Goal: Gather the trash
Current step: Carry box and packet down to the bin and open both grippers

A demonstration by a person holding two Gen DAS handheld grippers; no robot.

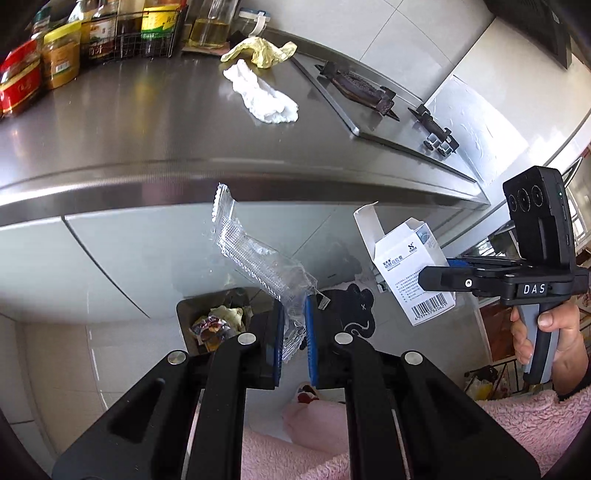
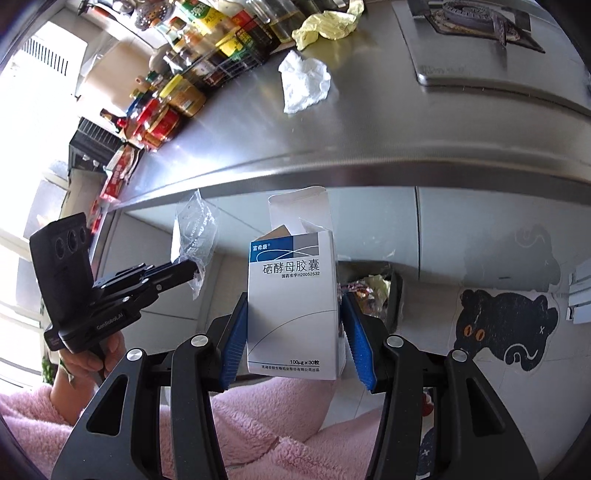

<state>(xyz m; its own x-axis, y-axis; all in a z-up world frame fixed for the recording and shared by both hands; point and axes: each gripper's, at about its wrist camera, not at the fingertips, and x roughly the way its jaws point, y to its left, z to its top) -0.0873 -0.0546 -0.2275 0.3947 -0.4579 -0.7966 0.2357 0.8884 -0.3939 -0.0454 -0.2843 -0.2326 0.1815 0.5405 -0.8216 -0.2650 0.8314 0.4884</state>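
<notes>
My left gripper point(image 1: 294, 328) is shut on a clear plastic wrapper point(image 1: 255, 251) and holds it in the air in front of the counter, above a dark trash bin point(image 1: 184, 310) with trash in it. My right gripper point(image 2: 293, 332) is shut on an opened white medicine box point(image 2: 291, 302), also held in front of the counter; the bin point(image 2: 395, 295) shows just behind it. The box point(image 1: 410, 266) also shows in the left wrist view, the wrapper point(image 2: 194, 236) in the right wrist view. A crumpled white tissue point(image 1: 262, 94) and a crumpled yellow wrapper point(image 1: 262, 51) lie on the steel counter point(image 1: 147, 122).
Jars and bottles in a wire rack point(image 1: 140, 33) line the counter's back left. A gas hob point(image 1: 369, 92) is set into the counter at the right. A black cat-shaped mat point(image 2: 506, 325) lies on the floor. White cabinet doors point(image 1: 122, 254) stand below the counter edge.
</notes>
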